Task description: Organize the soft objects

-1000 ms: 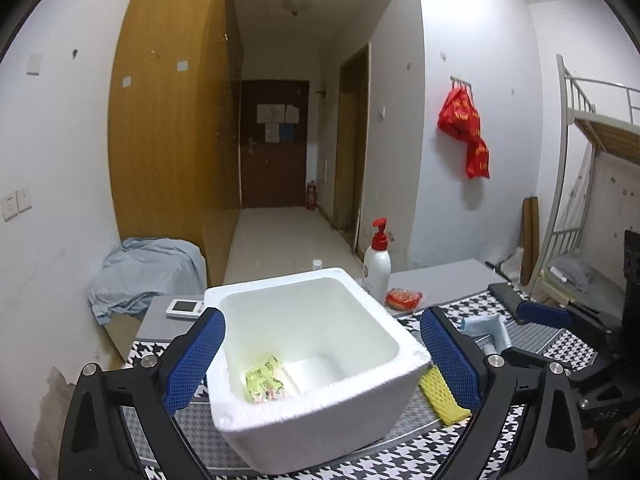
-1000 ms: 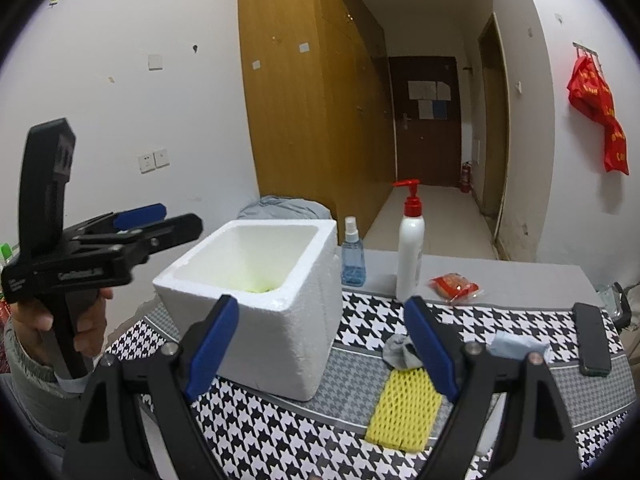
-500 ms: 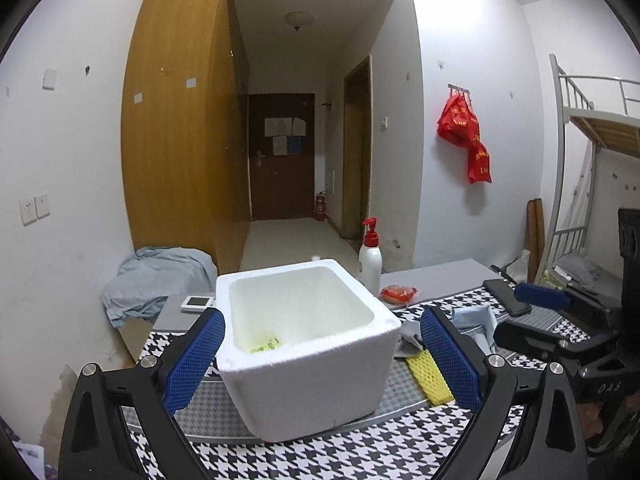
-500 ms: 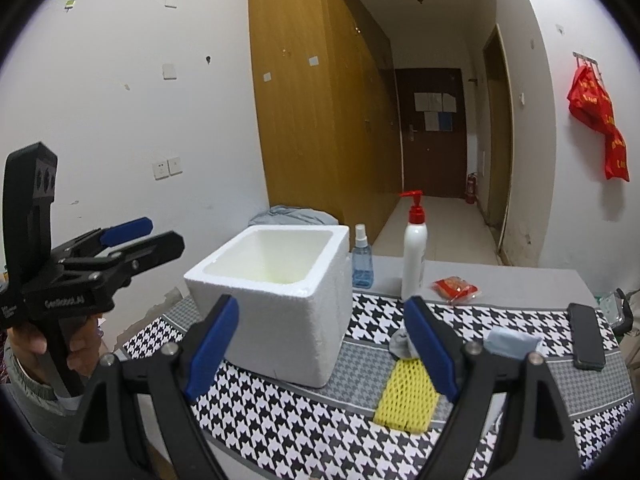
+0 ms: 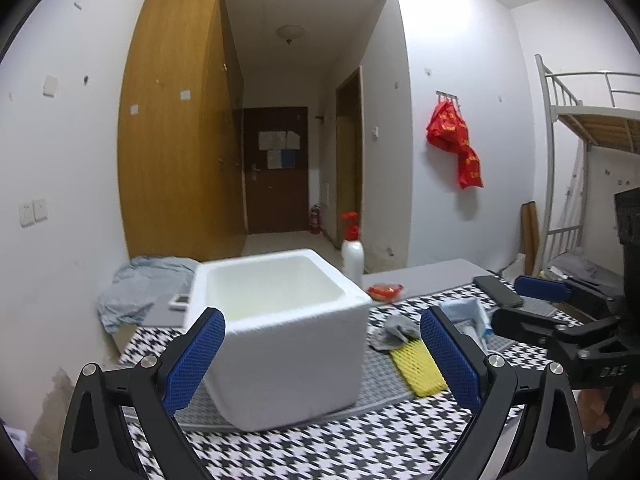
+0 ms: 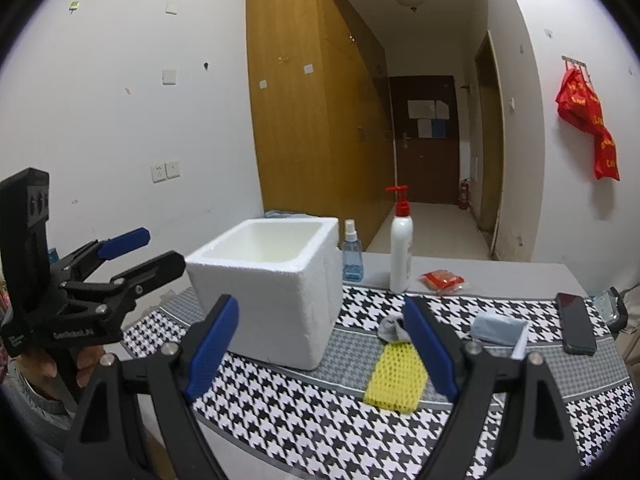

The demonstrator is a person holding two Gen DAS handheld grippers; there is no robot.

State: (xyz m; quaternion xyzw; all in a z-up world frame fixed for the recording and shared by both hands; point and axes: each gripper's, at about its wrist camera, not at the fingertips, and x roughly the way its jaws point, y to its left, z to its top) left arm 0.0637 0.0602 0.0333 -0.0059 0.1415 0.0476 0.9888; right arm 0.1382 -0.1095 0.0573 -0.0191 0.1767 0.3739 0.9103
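A white foam box (image 5: 288, 344) stands on the houndstooth table cloth (image 6: 320, 420); its inside is hidden below the rim. To its right lie a yellow foam net (image 6: 396, 376), a grey sock (image 6: 390, 328), a light blue folded cloth (image 6: 498, 330) and a red packet (image 6: 442, 282). My left gripper (image 5: 320, 316) hangs open short of the box's near wall, with nothing held; the right wrist view shows it (image 6: 164, 248) left of the box. My right gripper (image 6: 320, 304) is open and bare, back from the box's right corner and the net.
A white pump bottle (image 6: 401, 252) and a blue spray bottle (image 6: 352, 258) stand behind the box. A black phone (image 6: 576, 328) lies at the far right. A grey-blue cloth heap (image 5: 140, 288) and a small white device (image 5: 180, 300) sit left of the box.
Both grippers have drawn back from the box and sunk a little, still open. The yellow-green packet inside the box has dropped out of sight below the rim.
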